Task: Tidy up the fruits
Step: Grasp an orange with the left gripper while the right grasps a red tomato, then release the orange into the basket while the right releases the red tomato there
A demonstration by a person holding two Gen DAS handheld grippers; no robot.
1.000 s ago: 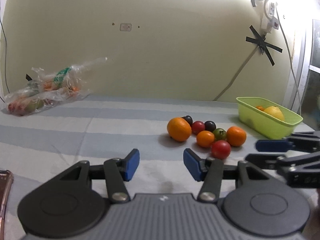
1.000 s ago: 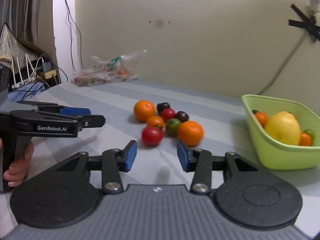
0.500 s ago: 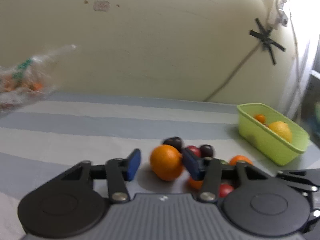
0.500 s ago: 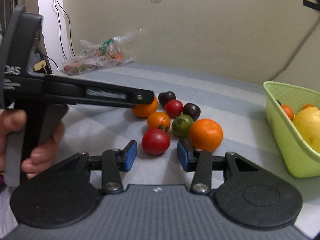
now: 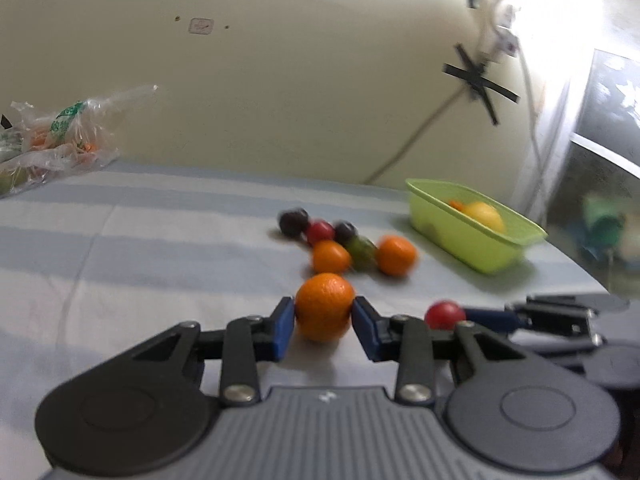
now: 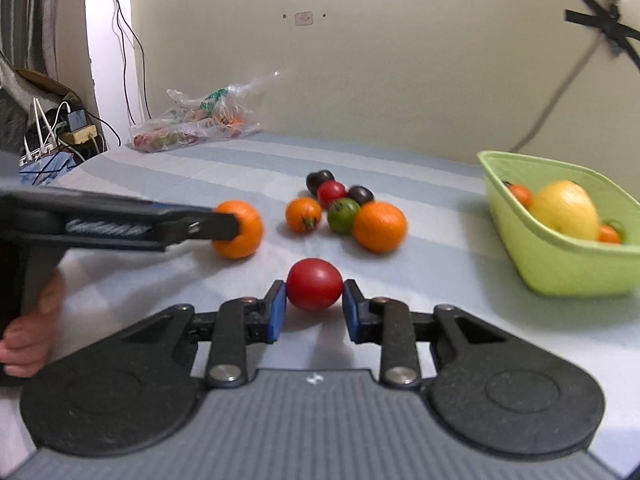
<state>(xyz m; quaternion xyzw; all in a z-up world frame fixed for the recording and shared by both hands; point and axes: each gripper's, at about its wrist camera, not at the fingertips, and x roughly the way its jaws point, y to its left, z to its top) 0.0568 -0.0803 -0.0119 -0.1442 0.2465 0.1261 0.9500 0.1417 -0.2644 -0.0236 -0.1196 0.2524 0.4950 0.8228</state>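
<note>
A: Left wrist view: left gripper [image 5: 324,322] has its jaws nearly closed, blue pads [image 5: 285,326] pressed on both sides of an orange [image 5: 325,307]. Jaws have just been closing, with the orange between them.

B: How does the orange look?

A: Round, bright orange, dimpled skin, sharp while the rest is blurred. Sits low over the striped cloth [image 5: 140,248]; can't tell if it touches.

B: Right side?

A: Right wrist view: right gripper [image 6: 314,304] pinches a red tomato [image 6: 315,284], smooth and glossy, pads touching both its sides. Those jaws have also just been closing, narrow gap, tomato in it.

B: Is the other gripper visible there?

A: Yes, it comes in from the left edge with the orange at its tip, a hand [image 6: 28,328] on the handle. In the left view the tomato shows at the right gripper's tip.

B: The other fruit?

A: Pile [image 6: 344,210] mid-cloth, beyond both grippers: two dark plums or tomatoes, one red, one green, a small orange tomato with a green stem, one larger orange. All touching or just beside each other.

B: Basket?

A: Lime-green basket [image 6: 560,268] to the right, well apart from the pile. Holds a yellow lemon [image 6: 566,210] and small orange pieces. A plastic bag [image 6: 200,124] of produce lies far back by the wall.
</note>
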